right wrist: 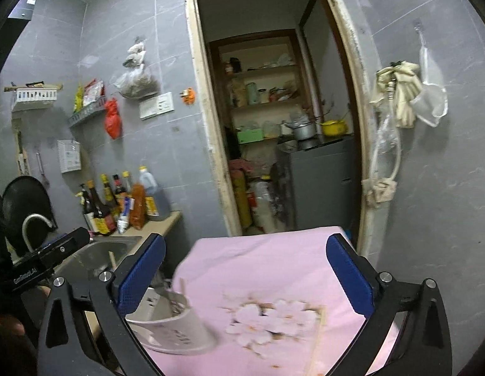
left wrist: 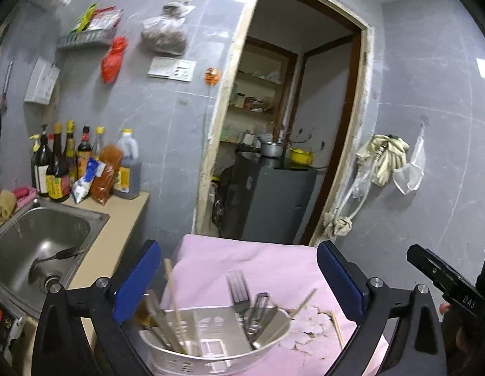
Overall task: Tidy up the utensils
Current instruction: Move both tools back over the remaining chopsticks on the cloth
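Note:
A white slotted utensil holder [left wrist: 211, 347] stands on a pink flowered cloth [left wrist: 258, 263]. It holds a metal fork [left wrist: 239, 291], other cutlery and several wooden chopsticks [left wrist: 172, 288]. One loose chopstick [left wrist: 336, 327] lies on the cloth to its right. My left gripper [left wrist: 239, 279] is open and empty, its blue pads on either side above the holder. My right gripper [right wrist: 245, 269] is open and empty above the cloth [right wrist: 273, 266], with the holder [right wrist: 173, 322] at its lower left. A chopstick [right wrist: 317, 341] lies blurred on the cloth there.
A steel sink [left wrist: 39, 244] with a dark utensil [left wrist: 60, 255] in it lies left, set in a beige counter [left wrist: 117, 235]. Sauce bottles [left wrist: 60, 163] stand against the grey tiled wall. An open doorway [left wrist: 283, 125] leads to a pantry behind the cloth-covered table.

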`<act>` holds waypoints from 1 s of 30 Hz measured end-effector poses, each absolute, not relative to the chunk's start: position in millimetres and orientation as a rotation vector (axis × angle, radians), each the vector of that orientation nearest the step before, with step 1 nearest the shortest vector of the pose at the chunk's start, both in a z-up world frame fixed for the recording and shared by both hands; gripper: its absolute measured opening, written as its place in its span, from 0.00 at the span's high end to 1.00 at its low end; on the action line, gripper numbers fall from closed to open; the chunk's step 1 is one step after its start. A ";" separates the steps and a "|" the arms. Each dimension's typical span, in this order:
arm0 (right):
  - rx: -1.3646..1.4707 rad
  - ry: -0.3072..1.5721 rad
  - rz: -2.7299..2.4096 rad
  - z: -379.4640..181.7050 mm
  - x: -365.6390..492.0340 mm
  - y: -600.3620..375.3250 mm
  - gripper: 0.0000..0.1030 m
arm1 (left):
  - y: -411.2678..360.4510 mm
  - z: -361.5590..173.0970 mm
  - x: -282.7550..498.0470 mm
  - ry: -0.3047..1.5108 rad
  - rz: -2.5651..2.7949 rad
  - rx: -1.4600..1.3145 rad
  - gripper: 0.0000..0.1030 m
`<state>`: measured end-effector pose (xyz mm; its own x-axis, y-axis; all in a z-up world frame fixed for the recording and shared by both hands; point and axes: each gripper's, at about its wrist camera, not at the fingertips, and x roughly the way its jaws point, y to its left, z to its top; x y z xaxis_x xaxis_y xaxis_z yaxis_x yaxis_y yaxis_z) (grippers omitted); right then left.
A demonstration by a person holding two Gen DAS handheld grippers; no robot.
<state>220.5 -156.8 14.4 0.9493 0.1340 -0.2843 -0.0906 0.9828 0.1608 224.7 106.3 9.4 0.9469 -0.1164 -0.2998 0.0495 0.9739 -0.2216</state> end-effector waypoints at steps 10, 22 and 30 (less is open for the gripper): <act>0.149 0.383 0.000 -1.3 222.0 -238.8 0.02 | 29.9 -3.6 233.2 0.367 -0.174 -0.117 0.01; 0.148 0.519 -0.066 -51.6 247.2 -313.0 0.02 | -59.8 -48.5 258.1 0.496 -0.290 -0.080 0.01; 0.093 0.656 -0.029 -115.8 265.3 -320.7 0.02 | -80.1 -104.5 291.1 0.648 -0.305 -0.110 0.01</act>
